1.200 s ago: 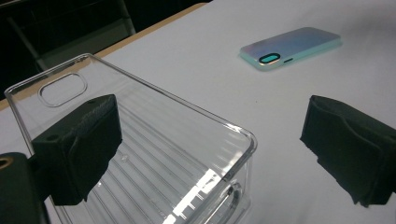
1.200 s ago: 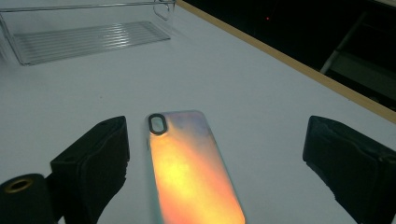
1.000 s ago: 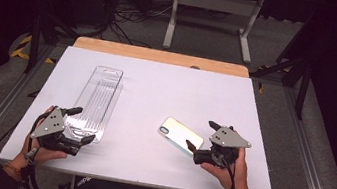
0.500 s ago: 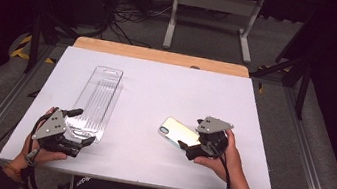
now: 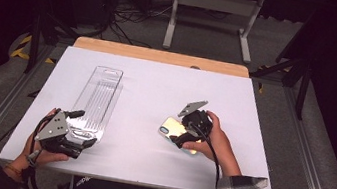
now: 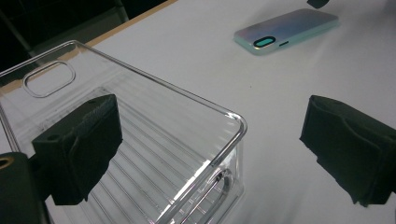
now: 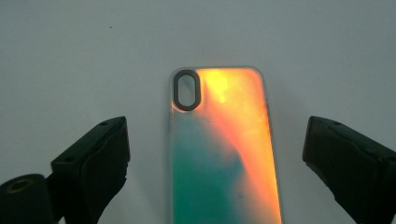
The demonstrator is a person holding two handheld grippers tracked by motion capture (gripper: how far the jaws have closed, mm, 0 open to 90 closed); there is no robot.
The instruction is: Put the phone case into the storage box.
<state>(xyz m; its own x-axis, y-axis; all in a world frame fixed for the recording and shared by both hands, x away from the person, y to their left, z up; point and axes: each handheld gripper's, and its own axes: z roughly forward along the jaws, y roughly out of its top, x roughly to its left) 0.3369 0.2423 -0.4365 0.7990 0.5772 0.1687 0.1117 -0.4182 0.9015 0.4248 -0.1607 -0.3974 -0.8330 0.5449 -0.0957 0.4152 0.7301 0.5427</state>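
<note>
Right gripper [image 5: 186,133] hangs over the phone case [image 5: 177,131] on the white table [image 5: 156,93], jaws spread wide with the case lying flat between them, untouched. From high up the case looks small and shiny. The right gripper view shows more: its smooth back glows orange and green, with rounded corners and a dark oval camera hole [image 7: 187,89] near the top.

Left gripper [image 5: 78,127] is spread open too, at the near end of the clear plastic tray [image 5: 97,101]. The left gripper view shows one black jaw over the tray's ribbed floor and the other outside its rounded corner, plus an oval hole [image 6: 50,78] at the tray's far end.
</note>
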